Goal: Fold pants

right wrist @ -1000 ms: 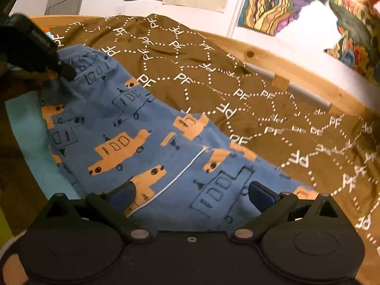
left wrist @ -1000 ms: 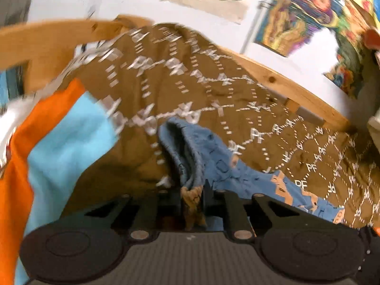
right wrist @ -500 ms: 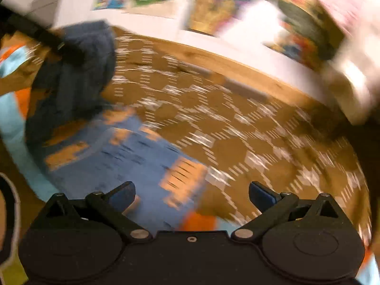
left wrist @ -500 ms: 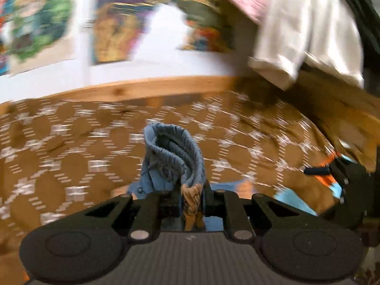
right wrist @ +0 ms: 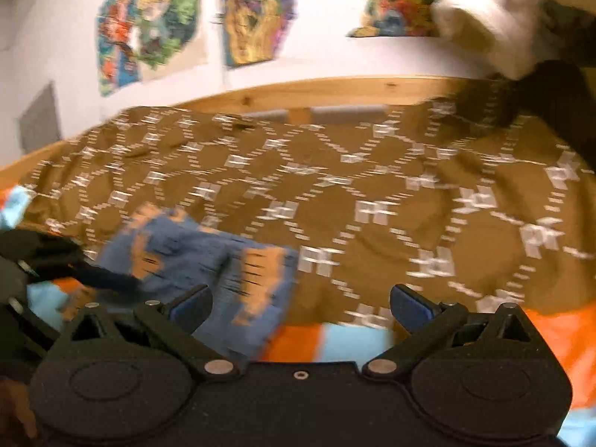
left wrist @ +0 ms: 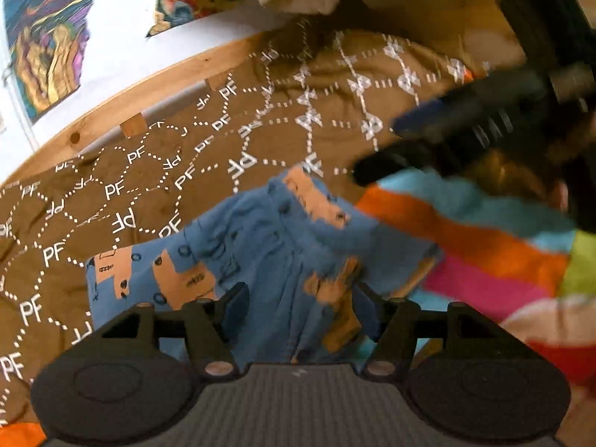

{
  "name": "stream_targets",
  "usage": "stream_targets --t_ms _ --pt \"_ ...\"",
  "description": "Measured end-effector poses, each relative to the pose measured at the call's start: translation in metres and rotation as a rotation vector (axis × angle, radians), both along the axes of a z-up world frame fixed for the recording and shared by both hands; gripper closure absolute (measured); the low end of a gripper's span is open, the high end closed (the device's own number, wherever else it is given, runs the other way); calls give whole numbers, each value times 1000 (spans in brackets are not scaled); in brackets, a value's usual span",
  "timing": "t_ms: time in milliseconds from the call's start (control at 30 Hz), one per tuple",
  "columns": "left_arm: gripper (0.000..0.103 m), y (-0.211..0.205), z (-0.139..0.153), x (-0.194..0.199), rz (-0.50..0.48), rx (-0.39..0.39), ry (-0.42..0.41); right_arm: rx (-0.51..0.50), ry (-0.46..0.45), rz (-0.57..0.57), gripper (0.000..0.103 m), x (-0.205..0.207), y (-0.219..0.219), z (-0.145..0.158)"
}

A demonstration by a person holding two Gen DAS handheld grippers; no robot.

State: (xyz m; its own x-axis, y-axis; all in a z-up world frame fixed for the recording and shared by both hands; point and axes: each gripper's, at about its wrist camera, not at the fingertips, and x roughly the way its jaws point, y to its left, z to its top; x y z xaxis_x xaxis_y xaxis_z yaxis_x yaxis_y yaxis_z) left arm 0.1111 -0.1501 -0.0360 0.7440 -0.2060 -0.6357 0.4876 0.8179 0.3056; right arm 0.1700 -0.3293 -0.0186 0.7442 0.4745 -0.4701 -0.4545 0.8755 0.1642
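Observation:
The blue pants with orange vehicle prints lie folded over on the brown patterned blanket. My left gripper is open, its fingers standing either side of the bunched cloth, which lies loose between them. My right gripper is open and empty, just right of the pants, and shows blurred in the left wrist view beyond the pants. The left gripper's fingers show dark at the left of the right wrist view, by the pants' edge.
A striped orange, blue and pink cover lies at the near side of the bed. A wooden bed rail runs along the far edge under a white wall with posters. A white garment hangs at upper right.
My left gripper carried the pants' end across, lowered it onto the rest of the pants and opened. My right gripper stayed open and swung right, off the pants.

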Motion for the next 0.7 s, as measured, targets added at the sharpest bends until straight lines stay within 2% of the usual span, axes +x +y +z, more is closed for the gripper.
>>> stream_targets --t_ms 67,133,200,233,300,333,367,433,500,600,700 --pt "38 -2 -5 1 -17 37 -4 60 27 59 9 7 17 0" --pt "41 -2 -3 0 -17 39 -9 100 56 92 16 17 35 0" --pt "58 -2 -2 3 -19 34 8 104 68 104 28 25 48 -1" --pt "64 -1 -2 4 -21 34 22 104 80 106 31 29 53 -2" --pt "84 1 -3 6 -23 30 41 115 119 103 49 36 59 -7" --pt "88 3 -3 8 -18 20 48 126 141 97 55 39 60 -11" --pt "93 5 -2 9 -9 6 54 136 163 88 66 41 61 -14" --pt "96 11 2 12 10 -41 73 154 175 74 71 41 59 -18" --pt "97 17 8 11 19 -81 79 172 171 64 90 41 56 -16" --pt "97 20 23 6 10 -125 66 212 164 59 93 37 47 -6" --pt "97 20 36 -1 -2 -165 62 206 142 60 93 30 44 8"
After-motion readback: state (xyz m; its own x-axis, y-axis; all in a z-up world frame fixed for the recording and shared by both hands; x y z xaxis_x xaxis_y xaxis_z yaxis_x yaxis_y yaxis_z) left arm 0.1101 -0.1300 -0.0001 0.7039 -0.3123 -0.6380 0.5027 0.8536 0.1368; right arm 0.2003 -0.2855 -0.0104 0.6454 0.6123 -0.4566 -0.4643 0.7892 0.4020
